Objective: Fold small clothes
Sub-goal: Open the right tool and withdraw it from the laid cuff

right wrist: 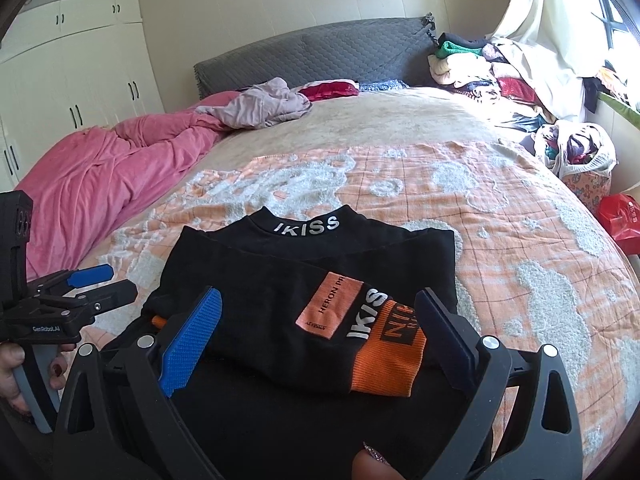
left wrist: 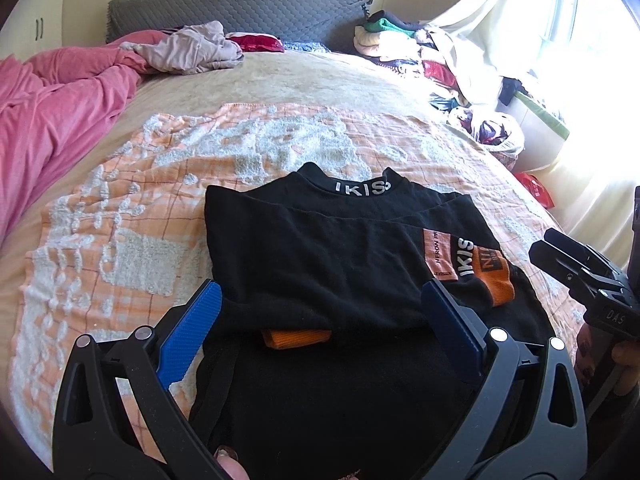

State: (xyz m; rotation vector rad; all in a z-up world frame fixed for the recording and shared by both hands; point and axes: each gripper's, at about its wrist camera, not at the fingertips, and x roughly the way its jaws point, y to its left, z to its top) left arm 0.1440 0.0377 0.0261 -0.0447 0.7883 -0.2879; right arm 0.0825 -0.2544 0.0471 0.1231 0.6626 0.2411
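Observation:
A small black top point(left wrist: 320, 248) with an "IKISS" collar and orange cuffs lies on the orange and white blanket point(left wrist: 120, 208), its sleeves folded across the body. It also shows in the right wrist view point(right wrist: 280, 280). My left gripper point(left wrist: 320, 300) is open, its blue fingers apart over the top's lower part, holding nothing. My right gripper point(right wrist: 320, 312) is open over the orange cuff point(right wrist: 388, 364) at the right side. Each gripper shows in the other's view, at the right edge point(left wrist: 576, 264) and at the left edge point(right wrist: 100, 284).
A pink duvet point(left wrist: 52, 120) lies bunched along the left. A grey garment point(left wrist: 192, 50) lies near the grey headboard point(left wrist: 240, 8). Clothes are piled at the far right point(left wrist: 400, 40), with a basket point(right wrist: 580, 160) and a red bag point(right wrist: 620, 220) beside the bed.

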